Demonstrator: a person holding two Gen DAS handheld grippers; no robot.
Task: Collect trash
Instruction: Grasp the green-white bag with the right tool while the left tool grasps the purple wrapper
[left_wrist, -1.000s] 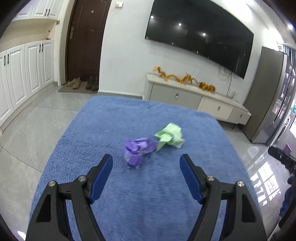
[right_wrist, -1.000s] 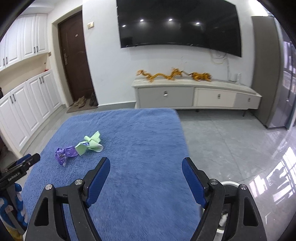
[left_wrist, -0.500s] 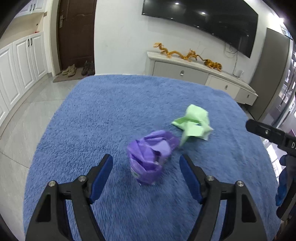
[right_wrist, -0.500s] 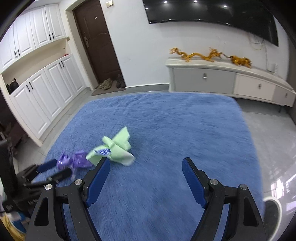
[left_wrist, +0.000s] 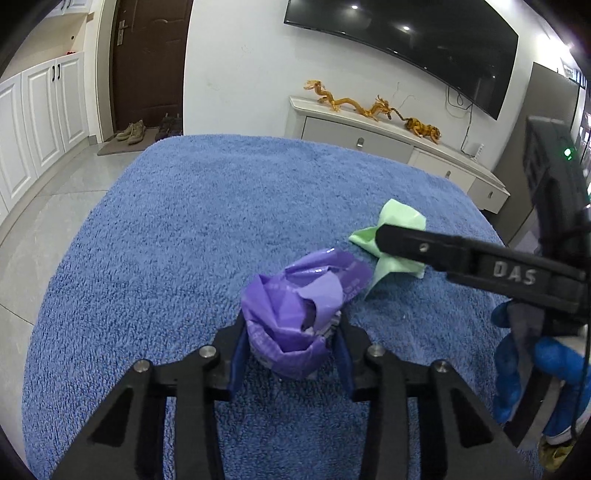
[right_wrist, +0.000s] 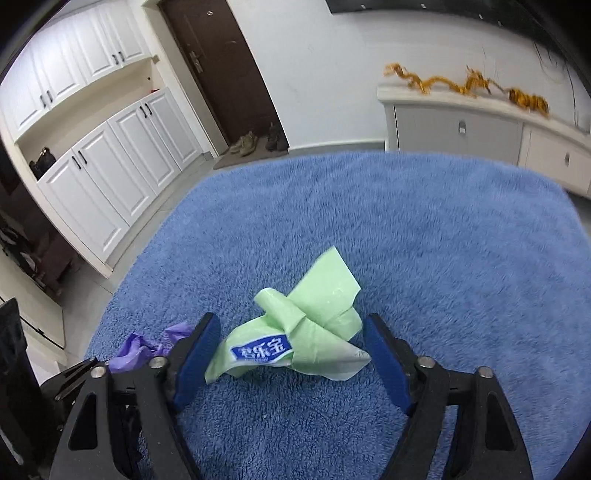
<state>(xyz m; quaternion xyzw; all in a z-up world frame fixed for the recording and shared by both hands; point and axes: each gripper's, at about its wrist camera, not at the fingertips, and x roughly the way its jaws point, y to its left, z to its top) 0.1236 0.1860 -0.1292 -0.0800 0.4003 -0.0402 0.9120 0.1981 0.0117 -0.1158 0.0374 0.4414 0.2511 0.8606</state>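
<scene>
A crumpled purple wrapper (left_wrist: 295, 302) lies on the blue carpet (left_wrist: 207, 229). My left gripper (left_wrist: 290, 334) is closing on it, and both blue pads touch its sides. Just right of it lies a light green wrapper (left_wrist: 402, 221) with a blue label. In the right wrist view this green wrapper (right_wrist: 314, 325) sits between the fingers of my right gripper (right_wrist: 291, 332). Those jaws are closing, with gaps still left at both pads. From the left wrist view one black finger of the right gripper (left_wrist: 443, 254) crosses the green wrapper, held by a blue-gloved hand (left_wrist: 546, 362). The purple wrapper (right_wrist: 140, 347) shows at the right view's lower left.
Grey tiled floor (left_wrist: 48, 214) surrounds the carpet. A low white TV cabinet (left_wrist: 369, 133) with golden dragon figures stands against the far wall under a black screen. White cupboards (right_wrist: 110, 173) and a dark door (right_wrist: 221, 74) with shoes beside it are on the left.
The left gripper came down over the purple wrapper and closed its fingers onto it. The right gripper swung left and down until the green wrapper lay between its fingers.
</scene>
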